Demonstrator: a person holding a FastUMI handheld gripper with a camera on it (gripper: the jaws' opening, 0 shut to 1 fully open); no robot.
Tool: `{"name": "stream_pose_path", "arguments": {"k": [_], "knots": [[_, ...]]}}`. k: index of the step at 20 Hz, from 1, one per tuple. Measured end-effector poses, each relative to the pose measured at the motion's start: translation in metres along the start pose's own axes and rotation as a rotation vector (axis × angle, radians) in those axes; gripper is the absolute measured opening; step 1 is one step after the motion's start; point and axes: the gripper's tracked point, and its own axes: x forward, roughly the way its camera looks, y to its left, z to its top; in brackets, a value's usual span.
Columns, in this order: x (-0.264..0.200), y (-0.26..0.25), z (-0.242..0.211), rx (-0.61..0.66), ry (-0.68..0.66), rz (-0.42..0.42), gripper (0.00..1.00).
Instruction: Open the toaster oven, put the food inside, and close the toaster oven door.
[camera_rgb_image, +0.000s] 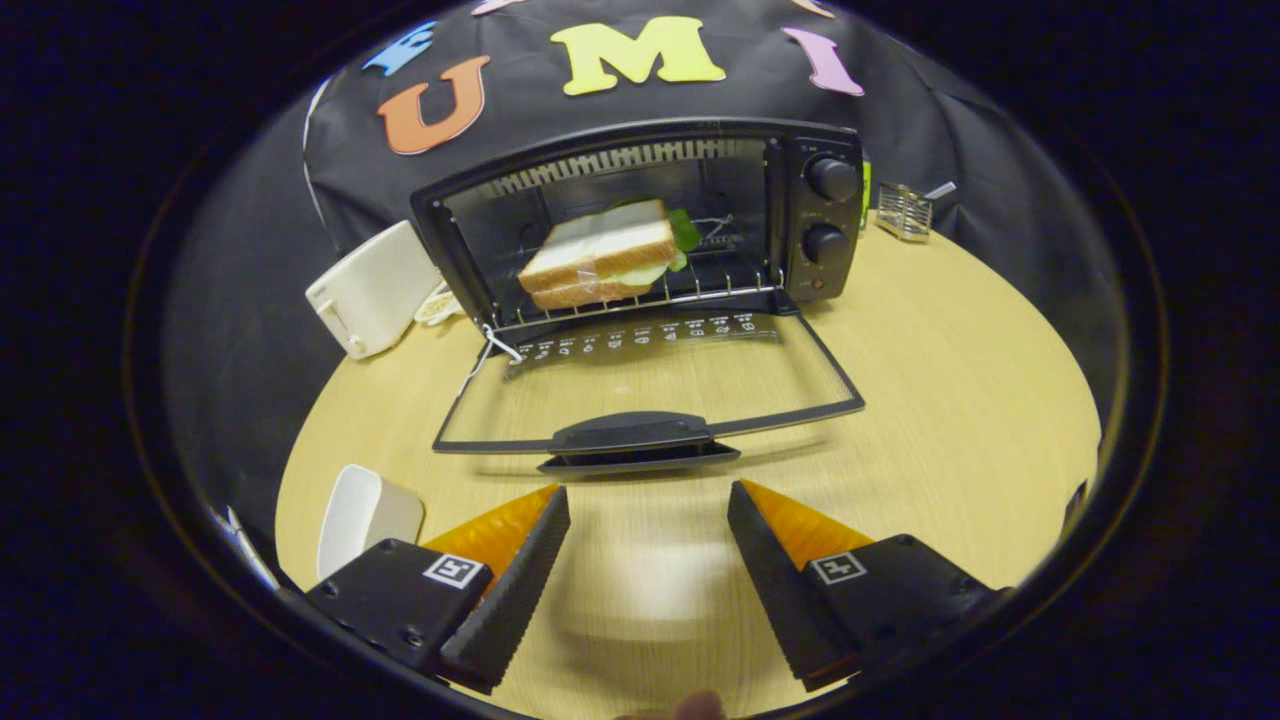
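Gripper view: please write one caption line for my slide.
Open gripper before the lowered toaster oven door; sandwich on the rack inside.

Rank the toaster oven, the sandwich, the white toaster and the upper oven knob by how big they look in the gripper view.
1. toaster oven
2. white toaster and sandwich look alike, unranked
3. upper knob
gripper open, short of the door handle.

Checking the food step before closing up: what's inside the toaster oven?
A sandwich with green filling sits on the wire rack inside the toaster oven, door folded down. The sandwich hides the back wall behind it. The tool is open, short of the door handle.
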Motion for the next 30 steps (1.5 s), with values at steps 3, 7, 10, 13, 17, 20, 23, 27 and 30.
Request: {"name": "stream_pose_path", "arguments": {"k": [3,7,10,13,17,20,23,27,30], "knots": [[0.013,-0.004,-0.001,-0.006,-0.007,-0.026,1.00],[0.020,-0.004,0.003,-0.038,-0.006,-0.043,1.00],[0.012,-0.004,0.011,0.004,0.003,-0.036,1.00],[-0.003,-0.005,0.030,0.023,-0.019,-0.047,1.00],[-0.009,-0.003,0.046,-0.067,-0.061,-0.045,1.00],[-0.032,0.002,0.074,-0.076,-0.126,-0.032,1.00],[-0.055,0.005,0.115,-0.082,-0.182,-0.024,1.00],[-0.077,0.014,0.172,-0.092,-0.255,-0.016,1.00],[-0.108,0.027,0.205,-0.095,-0.328,0.002,1.00]]}}
